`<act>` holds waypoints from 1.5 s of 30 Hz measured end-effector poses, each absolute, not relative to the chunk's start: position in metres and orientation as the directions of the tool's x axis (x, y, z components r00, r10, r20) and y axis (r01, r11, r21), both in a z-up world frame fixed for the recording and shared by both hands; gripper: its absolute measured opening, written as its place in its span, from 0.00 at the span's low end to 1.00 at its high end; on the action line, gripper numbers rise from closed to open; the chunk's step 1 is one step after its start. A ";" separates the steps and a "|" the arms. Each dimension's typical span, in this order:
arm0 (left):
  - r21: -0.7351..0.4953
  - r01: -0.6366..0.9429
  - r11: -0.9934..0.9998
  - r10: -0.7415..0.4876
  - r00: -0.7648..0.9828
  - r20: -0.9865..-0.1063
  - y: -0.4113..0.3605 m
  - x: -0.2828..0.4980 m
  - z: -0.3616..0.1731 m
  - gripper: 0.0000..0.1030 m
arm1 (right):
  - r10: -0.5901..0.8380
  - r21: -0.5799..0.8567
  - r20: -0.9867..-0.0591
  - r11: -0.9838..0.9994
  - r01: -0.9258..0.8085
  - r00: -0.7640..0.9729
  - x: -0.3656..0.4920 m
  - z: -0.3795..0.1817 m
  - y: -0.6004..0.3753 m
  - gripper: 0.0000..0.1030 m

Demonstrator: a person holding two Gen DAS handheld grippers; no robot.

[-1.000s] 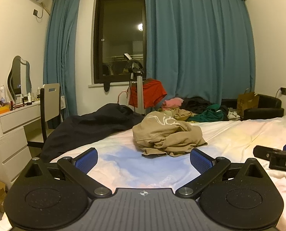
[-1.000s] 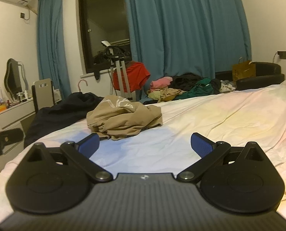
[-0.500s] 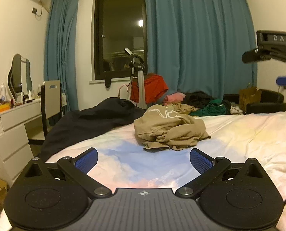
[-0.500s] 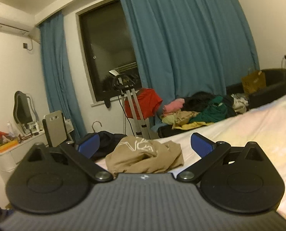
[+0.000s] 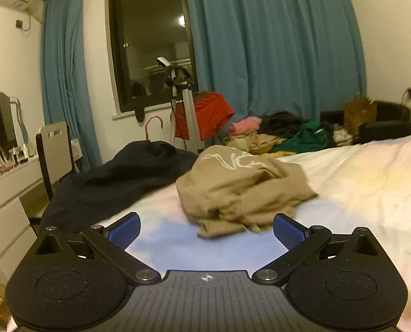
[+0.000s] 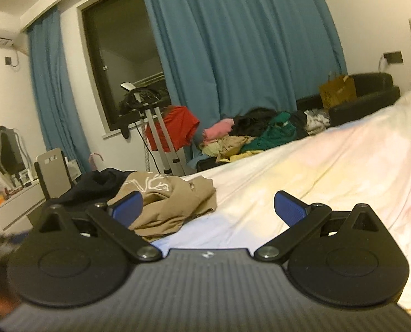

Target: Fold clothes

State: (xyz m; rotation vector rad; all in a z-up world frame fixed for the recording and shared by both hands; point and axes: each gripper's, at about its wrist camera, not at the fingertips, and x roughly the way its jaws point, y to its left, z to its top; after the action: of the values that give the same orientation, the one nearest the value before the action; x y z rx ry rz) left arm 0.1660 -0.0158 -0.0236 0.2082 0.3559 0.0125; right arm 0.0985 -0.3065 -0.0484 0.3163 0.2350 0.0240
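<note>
Shirt (image 5: 241,191), tan and crumpled, lies on the bed (image 5: 357,177); left tool (image 5: 207,228) and right tool (image 6: 208,206) gape empty.

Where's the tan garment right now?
The tan garment lies crumpled on the bed, centre of the left wrist view, just right of the black garment, ahead of the open left claw.

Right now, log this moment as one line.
left tongs open, empty | right tongs open, empty | tan garment crumpled on bed, unfolded

Crumpled tan cloth top (image 5: 241,191) lay on a smooth cotton-like sheet (image 5: 357,182); gripper (image 5: 207,228) looked matt black plastic, pads (image 5: 288,231) textured blue
</note>
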 end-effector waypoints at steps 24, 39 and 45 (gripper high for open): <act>0.377 0.310 0.873 -0.099 0.869 -0.485 -0.003 0.367 -0.092 0.13 | 0.104 0.320 -0.377 0.947 0.024 0.920 0.189 -0.116 -0.301 1.00; 0.060 0.439 0.896 -0.419 0.883 -0.211 0.015 0.102 0.028 0.11 | 0.137 0.199 -0.223 0.976 -0.092 0.965 0.134 -0.089 -0.264 1.00; 0.016 0.490 0.872 -0.474 0.850 -0.229 0.030 0.049 0.011 0.11 | 0.226 0.222 -0.199 0.958 -0.180 0.954 0.093 -0.070 -0.253 1.00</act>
State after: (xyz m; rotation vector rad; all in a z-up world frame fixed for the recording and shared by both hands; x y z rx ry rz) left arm 0.0493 0.0303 0.0114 0.0751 0.2218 -0.5080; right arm 0.0931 -0.2527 -0.0700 0.2031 0.2253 0.2076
